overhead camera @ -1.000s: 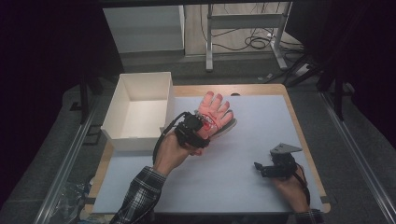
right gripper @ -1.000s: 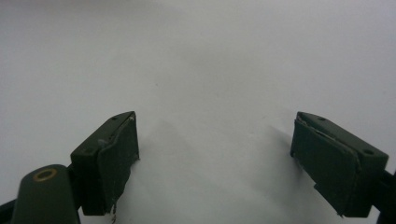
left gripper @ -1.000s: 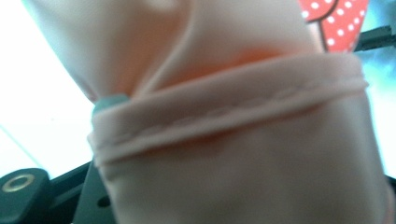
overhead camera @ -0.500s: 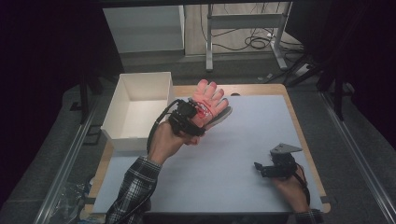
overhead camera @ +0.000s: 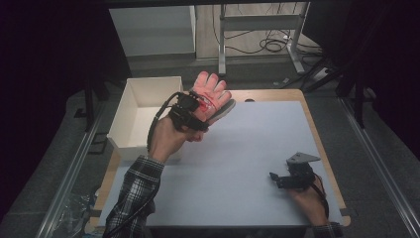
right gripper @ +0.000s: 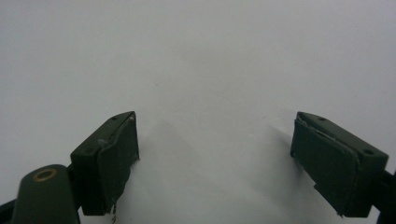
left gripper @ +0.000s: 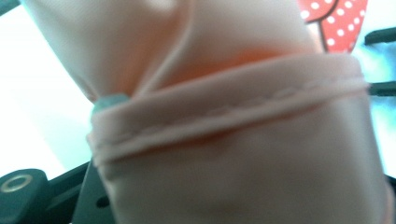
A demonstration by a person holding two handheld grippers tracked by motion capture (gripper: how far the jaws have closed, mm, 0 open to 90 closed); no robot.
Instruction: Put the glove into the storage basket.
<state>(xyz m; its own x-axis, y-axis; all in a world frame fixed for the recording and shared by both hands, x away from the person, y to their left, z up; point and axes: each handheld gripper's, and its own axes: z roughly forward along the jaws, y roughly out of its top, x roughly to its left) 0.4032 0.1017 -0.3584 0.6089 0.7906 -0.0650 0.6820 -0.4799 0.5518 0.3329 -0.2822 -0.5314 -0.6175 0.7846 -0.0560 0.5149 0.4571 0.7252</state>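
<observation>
White table [overhead camera: 237, 163]: one glove [overhead camera: 210, 94], one box [overhead camera: 141, 114], two hand-held grippers.

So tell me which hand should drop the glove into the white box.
Left, probably. The left tool already grips the pink glove in the air beside the white box. The right tool rests open and empty at the table's far side.

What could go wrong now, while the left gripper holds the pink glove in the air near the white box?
1. The left gripper grips the pink glove near its cuff, so most of it hangs free; the soft fabric might slip out.
2. The loose glove fingers could catch on the white box rim instead of going inside.
3. The right gripper rests open on the table, too far away to help quickly.
</observation>
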